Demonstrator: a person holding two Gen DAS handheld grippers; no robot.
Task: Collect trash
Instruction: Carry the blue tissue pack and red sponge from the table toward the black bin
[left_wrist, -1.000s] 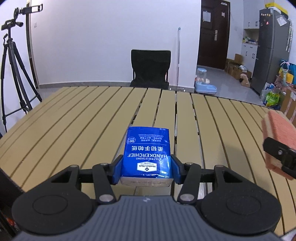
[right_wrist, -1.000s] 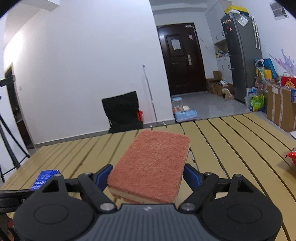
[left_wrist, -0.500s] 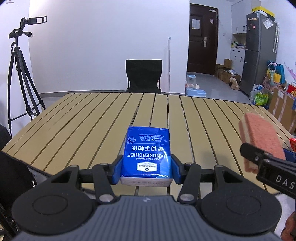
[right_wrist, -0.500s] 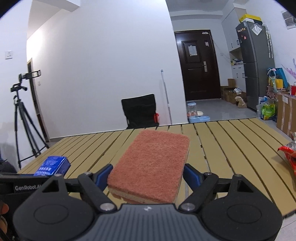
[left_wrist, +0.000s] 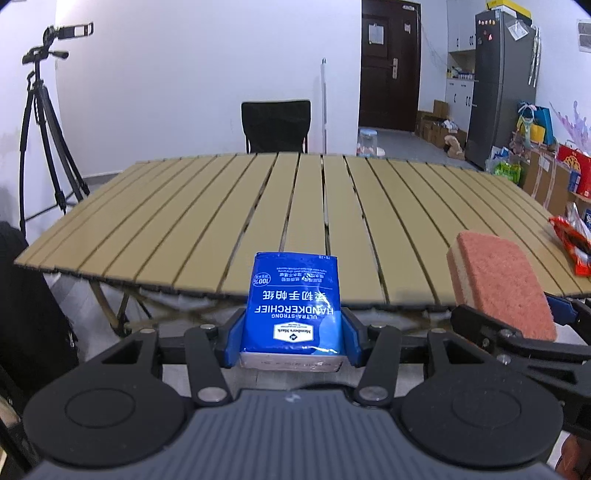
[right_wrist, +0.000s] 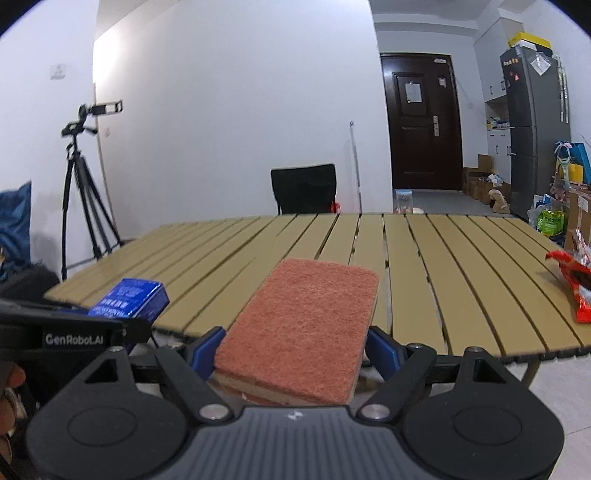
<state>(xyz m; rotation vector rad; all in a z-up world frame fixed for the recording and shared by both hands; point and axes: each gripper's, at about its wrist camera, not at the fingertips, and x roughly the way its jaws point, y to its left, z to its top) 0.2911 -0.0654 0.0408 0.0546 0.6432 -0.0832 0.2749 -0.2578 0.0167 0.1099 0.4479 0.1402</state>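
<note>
The left tongs (left_wrist: 293, 334) are closed partway on a blue tissue pack (left_wrist: 293, 301), blue pads pressing both its long sides; the pack juts forward, held in the air just short of the table (left_wrist: 221, 221) edge. The right tongs (right_wrist: 295, 354) stand wider, clamped on an orange sponge (right_wrist: 301, 328) — rough face up, yellow layer beneath. Both items are off the table, side by side, the sponge to the right of the pack.

A red wrapper (right_wrist: 574, 286) lies on the table's far right, cut off by the frame edge, so its print cannot be read. From the right wrist the pack's near end is hidden behind the left tongs' body. A fingertip (right_wrist: 13, 378) shows at the left edge — the rest of the hand is out of view.
</note>
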